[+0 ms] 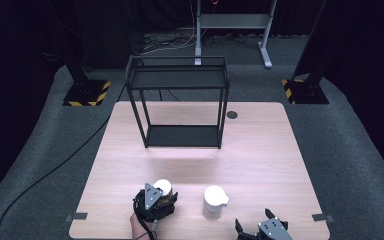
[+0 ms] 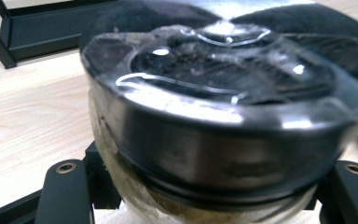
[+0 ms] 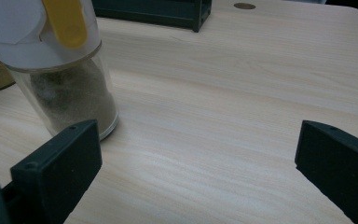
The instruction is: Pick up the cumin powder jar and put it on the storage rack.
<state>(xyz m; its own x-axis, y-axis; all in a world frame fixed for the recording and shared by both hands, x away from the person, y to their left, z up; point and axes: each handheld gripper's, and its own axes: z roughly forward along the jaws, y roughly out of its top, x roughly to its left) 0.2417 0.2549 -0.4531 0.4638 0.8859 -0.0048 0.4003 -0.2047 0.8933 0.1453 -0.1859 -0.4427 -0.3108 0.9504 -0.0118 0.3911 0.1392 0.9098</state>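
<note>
Left gripper point(image 1: 161, 201) is being held closed around a jar point(image 2: 223, 116) at the near edge of the table point(image 1: 260, 150) — black lid up, jaws flanking its glass body. Right gripper point(image 3: 196, 163) is being held wide open, nothing between its jaws — a white-capped shaker point(image 3: 60, 65) is standing just beside its left jaw. Black shelf rack point(image 1: 180, 100) is sitting well apart, farther back.

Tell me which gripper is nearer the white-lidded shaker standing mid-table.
Right. The right gripper sits open just beside the shaker, toward the table's near edge. The left gripper is farther left, closed around a jar.
</note>
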